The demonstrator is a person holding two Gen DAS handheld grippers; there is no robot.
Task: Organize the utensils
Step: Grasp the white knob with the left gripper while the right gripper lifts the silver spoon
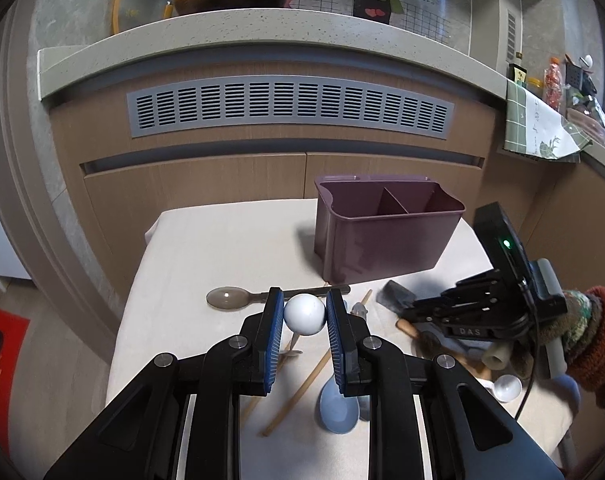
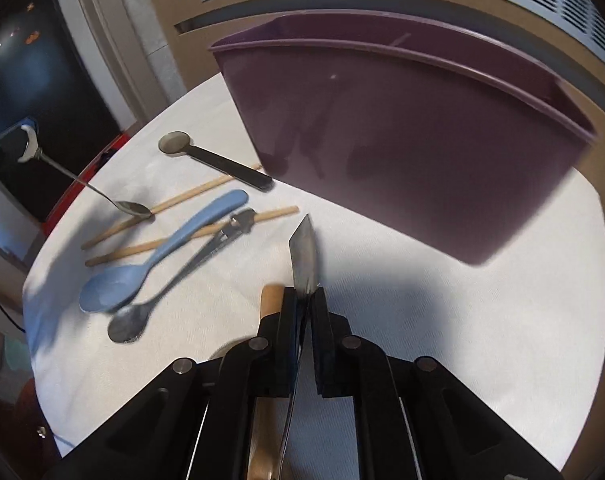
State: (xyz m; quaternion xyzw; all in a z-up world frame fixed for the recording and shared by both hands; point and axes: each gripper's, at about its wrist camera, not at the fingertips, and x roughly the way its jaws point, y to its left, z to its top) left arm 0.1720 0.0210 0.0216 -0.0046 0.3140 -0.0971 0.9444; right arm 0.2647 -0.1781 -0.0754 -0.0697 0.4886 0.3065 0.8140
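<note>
While the left gripper (image 1: 305, 314) is clamped on a white-knobbed spoon (image 1: 305, 314), it should lift clear before crossing to the purple caddy (image 1: 386, 236) at the far right; "DAS" reads on the right gripper (image 1: 396, 300). In the right wrist view, its jaws pinch a metal blade (image 2: 303, 256) just near of the caddy: carry it upright over the rim.

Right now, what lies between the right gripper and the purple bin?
Past the metal blade in the right gripper, only bare white cloth; right wrist view shows it.
</note>
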